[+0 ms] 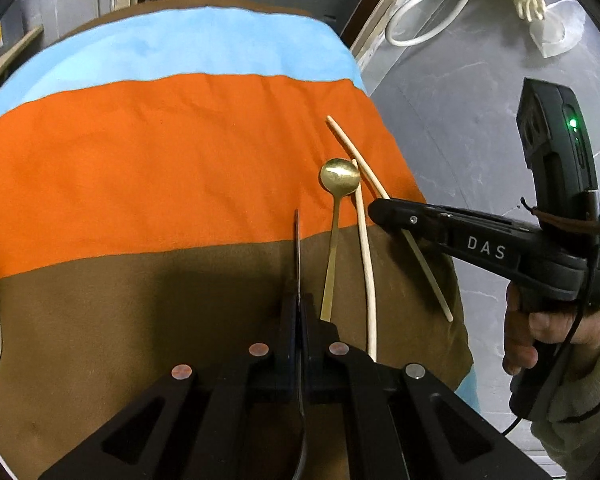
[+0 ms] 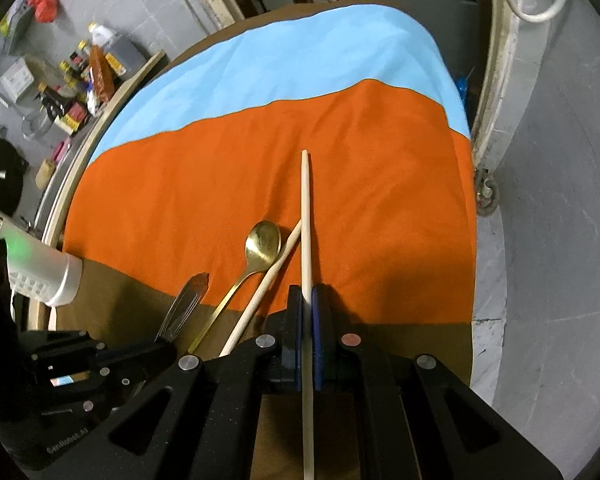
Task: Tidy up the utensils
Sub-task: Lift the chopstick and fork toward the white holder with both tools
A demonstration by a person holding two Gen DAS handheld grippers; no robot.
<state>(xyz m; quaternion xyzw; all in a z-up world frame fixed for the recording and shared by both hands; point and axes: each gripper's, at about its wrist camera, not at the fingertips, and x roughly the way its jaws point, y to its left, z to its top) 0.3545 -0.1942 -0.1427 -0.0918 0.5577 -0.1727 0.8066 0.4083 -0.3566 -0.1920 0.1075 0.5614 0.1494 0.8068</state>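
A: What's hidden?
B: The knife (image 1: pixel 298 248) shows edge-on; its handle runs behind the left gripper (image 1: pixel 299 320).
A: And the chopstick (image 2: pixel 306 216)?
B: Cut off at the bottom edge.

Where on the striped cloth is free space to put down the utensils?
The orange band and blue band are bare, left of the gold spoon. It is crowded around the spoon: a loose chopstick beside it, and both grippers holding utensils there.

Left tongs (image 1: pixel 299 312) clamped on an edge-on knife (image 1: pixel 297 248), beside gold spoon (image 1: pixel 334 224) on striped cloth (image 1: pixel 160 152).
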